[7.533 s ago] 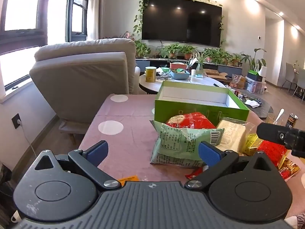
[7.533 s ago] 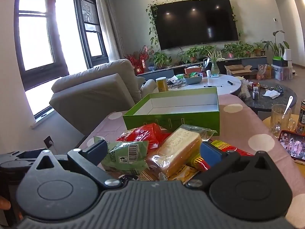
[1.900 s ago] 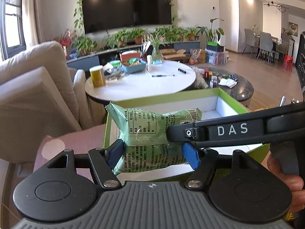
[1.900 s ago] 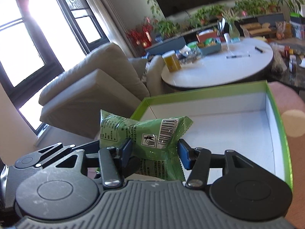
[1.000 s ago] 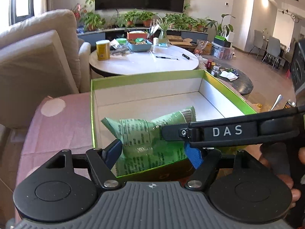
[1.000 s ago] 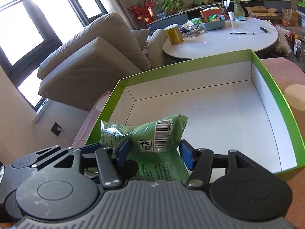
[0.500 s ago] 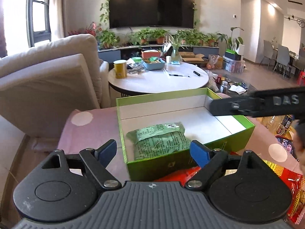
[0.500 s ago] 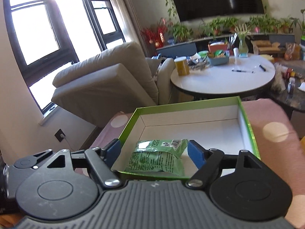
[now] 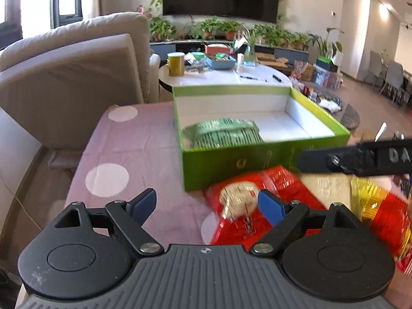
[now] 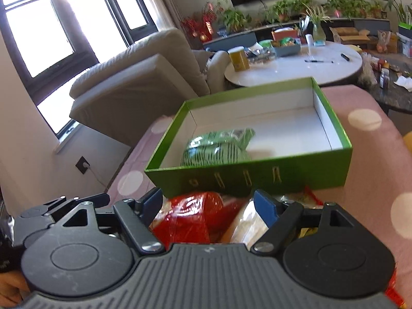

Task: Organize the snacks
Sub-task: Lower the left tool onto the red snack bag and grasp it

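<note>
Hovering over the bench (image 9: pixel 134 139) with its pink dotted cloth, we hold the left gripper (image 9: pixel 207 204) spread wide, its blue fingers (image 9: pixel 143 202) gripping nothing; the right-hand pad sits in front of the red packet (image 9: pixel 257 206), though we cannot tell whether it touches. Our right gripper (image 10: pixel 209 202) is likewise wide apart and empty, poised above the red packet (image 10: pixel 195 219) and a pale packet (image 10: pixel 247 224) just beside it. In the left view the right gripper's black arm (image 9: pixel 360 158) crosses in from the right, above the pile.

We see the green packet (image 9: pixel 224 132) lying flat inside the green box (image 9: pixel 257 162), in its near-left part, close to the front wall; from the right view the same green packet (image 10: pixel 219 146) rests free of both grippers. The box (image 10: pixel 257 177) stands just behind the loose snacks, its front wall touching the red packet. A yellow-and-red packet (image 9: pixel 381 213) lies to the right of the pile, motion-blurred.
</note>
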{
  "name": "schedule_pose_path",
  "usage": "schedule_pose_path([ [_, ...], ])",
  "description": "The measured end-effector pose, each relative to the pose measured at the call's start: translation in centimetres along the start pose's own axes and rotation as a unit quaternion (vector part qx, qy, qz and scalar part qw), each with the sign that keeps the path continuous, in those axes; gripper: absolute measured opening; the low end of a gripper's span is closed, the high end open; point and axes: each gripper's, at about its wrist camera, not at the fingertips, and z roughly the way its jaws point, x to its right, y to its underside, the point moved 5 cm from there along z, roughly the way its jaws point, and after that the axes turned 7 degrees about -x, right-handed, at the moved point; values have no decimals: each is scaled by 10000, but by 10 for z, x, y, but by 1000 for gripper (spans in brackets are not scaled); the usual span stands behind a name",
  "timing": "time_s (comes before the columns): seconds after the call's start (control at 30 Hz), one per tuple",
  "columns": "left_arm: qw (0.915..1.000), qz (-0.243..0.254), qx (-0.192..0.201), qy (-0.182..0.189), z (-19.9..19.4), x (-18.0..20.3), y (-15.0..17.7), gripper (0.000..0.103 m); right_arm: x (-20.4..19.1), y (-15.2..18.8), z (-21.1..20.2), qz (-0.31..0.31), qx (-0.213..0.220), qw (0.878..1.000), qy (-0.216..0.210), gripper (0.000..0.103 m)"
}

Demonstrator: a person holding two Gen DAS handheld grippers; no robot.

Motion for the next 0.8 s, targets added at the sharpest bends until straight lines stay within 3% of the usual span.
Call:
schedule_pose_path([
  [0.43,9980,89,-256,572,11,16,20,85,-2,16,31,377,-390,9985,0,70],
  [0.8,9985,81,-105,531,-4,13,18,85,7,22,24,-23,-312,9991,290,69],
])
